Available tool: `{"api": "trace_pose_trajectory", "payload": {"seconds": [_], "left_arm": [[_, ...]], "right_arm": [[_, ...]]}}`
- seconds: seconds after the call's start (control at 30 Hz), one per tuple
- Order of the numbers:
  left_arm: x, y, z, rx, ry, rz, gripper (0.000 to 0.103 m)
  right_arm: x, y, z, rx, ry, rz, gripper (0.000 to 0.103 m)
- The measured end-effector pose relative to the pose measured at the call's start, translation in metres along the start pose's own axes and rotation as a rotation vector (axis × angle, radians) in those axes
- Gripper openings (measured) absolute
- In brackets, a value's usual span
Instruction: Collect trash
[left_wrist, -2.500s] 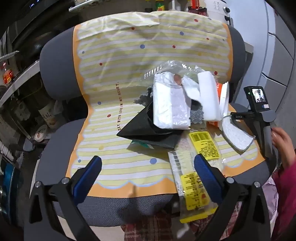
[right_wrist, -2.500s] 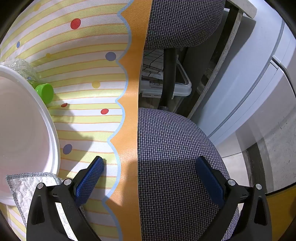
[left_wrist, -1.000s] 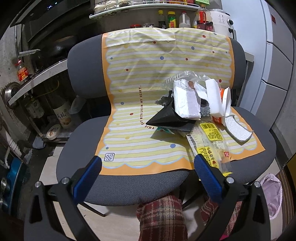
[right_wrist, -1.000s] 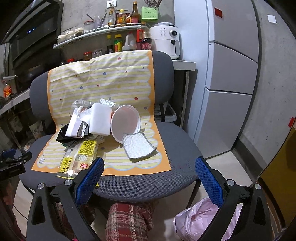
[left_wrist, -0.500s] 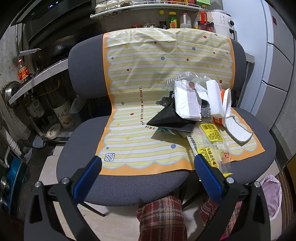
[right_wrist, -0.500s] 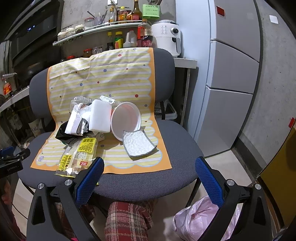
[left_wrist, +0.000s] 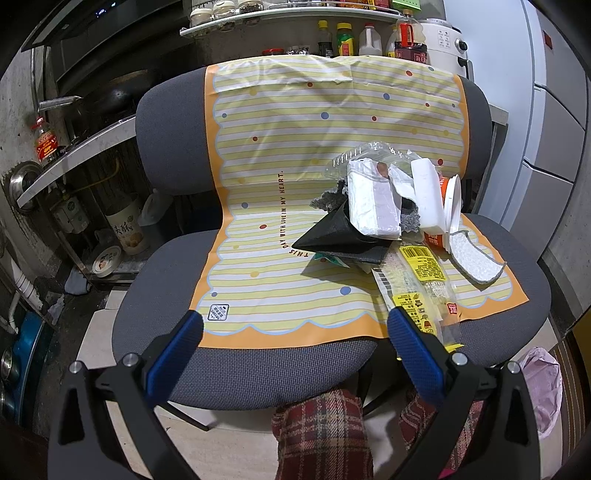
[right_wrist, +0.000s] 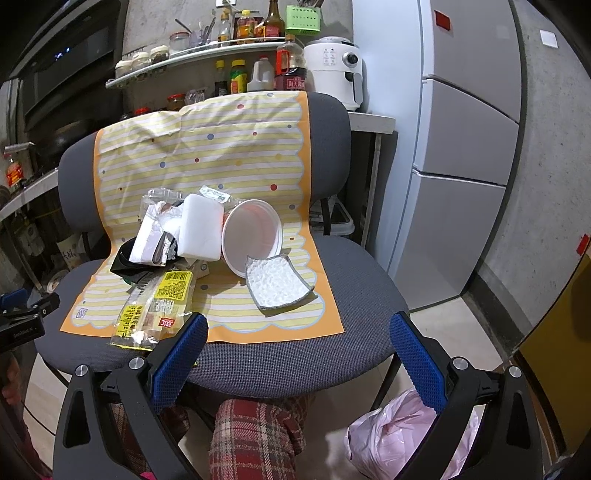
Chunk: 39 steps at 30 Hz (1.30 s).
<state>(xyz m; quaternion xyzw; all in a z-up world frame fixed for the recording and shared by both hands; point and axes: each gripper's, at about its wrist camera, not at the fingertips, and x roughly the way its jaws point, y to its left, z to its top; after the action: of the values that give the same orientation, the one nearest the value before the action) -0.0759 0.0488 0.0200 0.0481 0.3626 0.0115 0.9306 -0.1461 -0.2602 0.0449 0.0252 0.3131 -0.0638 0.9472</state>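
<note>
A heap of trash lies on a grey chair covered by a yellow striped mat (left_wrist: 280, 221) (right_wrist: 207, 166). It holds a white foam block (right_wrist: 201, 229) (left_wrist: 426, 192), a white bowl (right_wrist: 253, 236) on its side, a grey-edged white pad (right_wrist: 277, 282) (left_wrist: 471, 258), a black folded piece (left_wrist: 336, 236) (right_wrist: 127, 260), white wrapping (left_wrist: 373, 201) and a clear yellow-labelled wrapper (left_wrist: 421, 280) (right_wrist: 155, 306). My left gripper (left_wrist: 295, 332) and right gripper (right_wrist: 297, 339) both stand open and empty, in front of the chair's front edge, clear of the trash.
A pink plastic bag (right_wrist: 399, 439) (left_wrist: 541, 387) sits on the floor at the chair's right front. The person's plaid-clad legs (right_wrist: 258, 439) are below the seat. A white fridge (right_wrist: 469, 147) stands to the right; shelves with bottles (right_wrist: 258, 74) lie behind, clutter on the left floor.
Both grippers pulled back from close over the chair between 2.5 s and 1 s ago; since then the views have barely shifted. The trash has not moved.
</note>
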Motion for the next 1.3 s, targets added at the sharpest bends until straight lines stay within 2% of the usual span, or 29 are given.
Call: {"api": "trace_pose_trajectory", "payload": {"seconds": [1.13, 1.3], "left_arm": [[0.002, -0.002, -0.003, -0.001, 0.009, 0.001, 0.097], [0.011, -0.001, -0.002, -0.007, 0.019, 0.008, 0.097]], "right_arm": [[0.005, -0.004, -0.004, 0.009, 0.013, -0.003, 0.097], [0.022, 0.003, -0.004, -0.002, 0.030, 0.040, 0.097]]}}
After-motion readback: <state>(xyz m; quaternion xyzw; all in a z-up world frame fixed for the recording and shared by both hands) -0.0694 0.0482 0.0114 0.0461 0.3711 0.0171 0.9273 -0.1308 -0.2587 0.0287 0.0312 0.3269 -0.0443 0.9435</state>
